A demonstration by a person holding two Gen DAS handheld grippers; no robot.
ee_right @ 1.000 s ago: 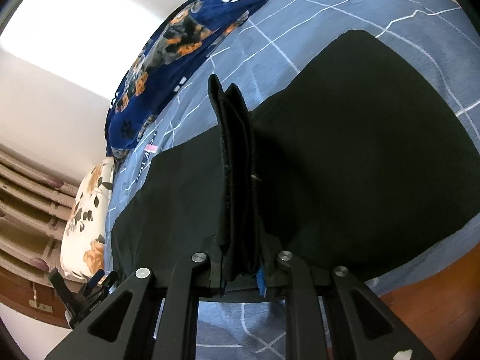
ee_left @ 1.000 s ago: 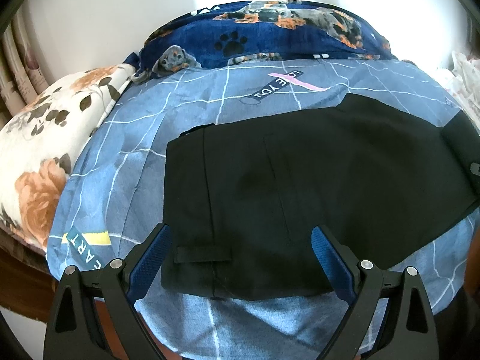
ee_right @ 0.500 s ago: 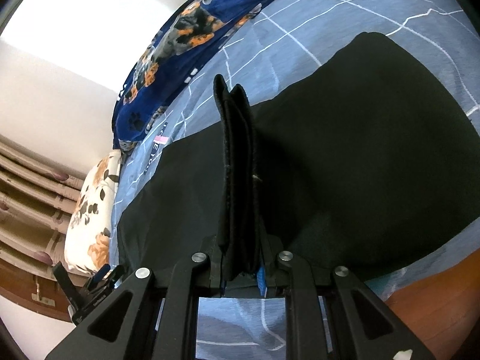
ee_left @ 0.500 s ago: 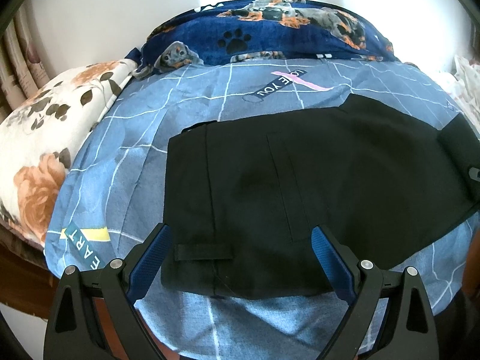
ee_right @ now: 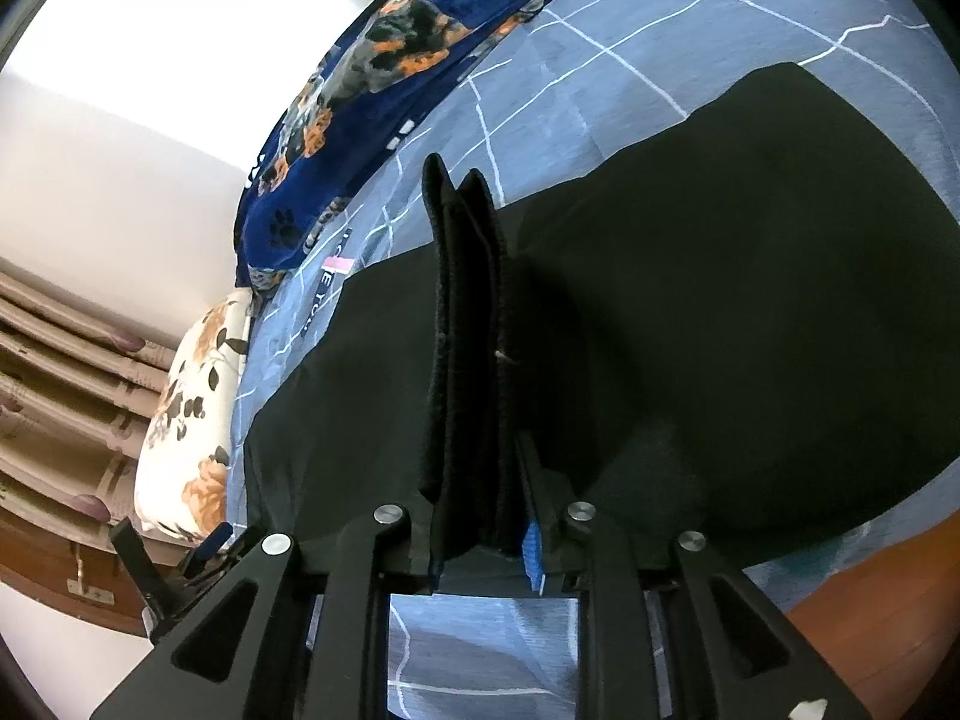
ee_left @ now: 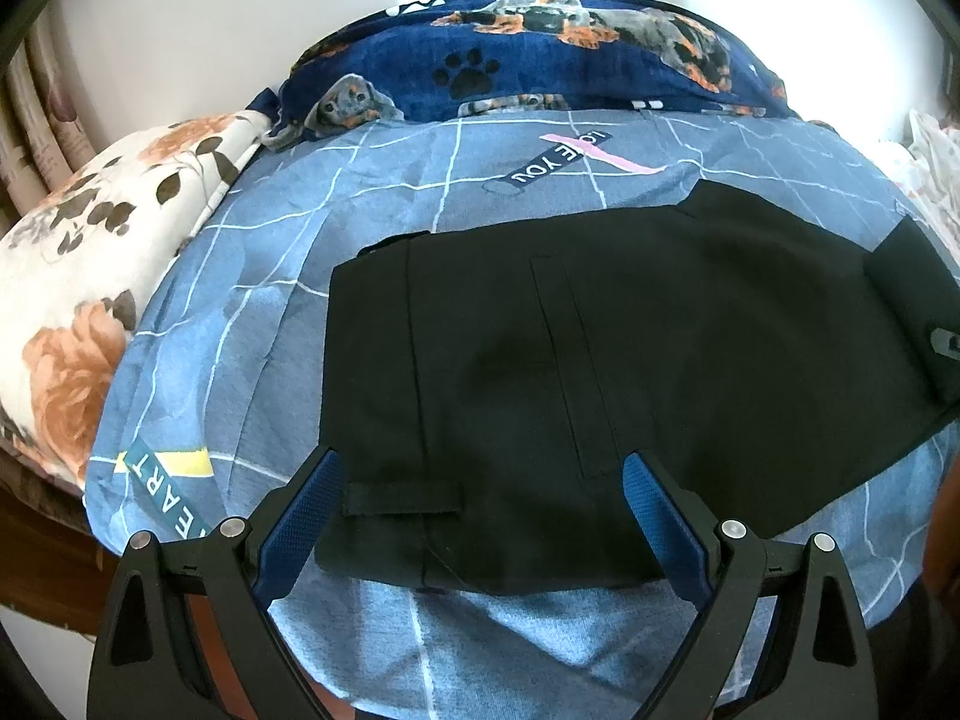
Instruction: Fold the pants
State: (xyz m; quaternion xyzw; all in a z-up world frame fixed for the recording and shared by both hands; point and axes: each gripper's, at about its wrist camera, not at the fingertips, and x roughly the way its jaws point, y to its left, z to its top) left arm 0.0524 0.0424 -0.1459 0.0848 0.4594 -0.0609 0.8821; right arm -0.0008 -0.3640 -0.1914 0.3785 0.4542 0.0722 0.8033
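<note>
Black fabric pants [ee_left: 600,372]: spread flat across centre frame on blue grid-patterned bedsheet [ee_left: 252,312]. Fold step in hand. Right tool [ee_right: 480,516] at lower centre, jaws opening, bunched hem layers between them. Left tool [ee_left: 480,516] at bottom edge, spread wide, empty, above waistband. Next move, judged: release hem squarely, then smooth the fold.

You see a blue bedsheet [ee_left: 372,276] with white lines, a floral pillow [ee_left: 90,276] at its left, and a dark blue dog-print blanket [ee_left: 540,72] behind.
</note>
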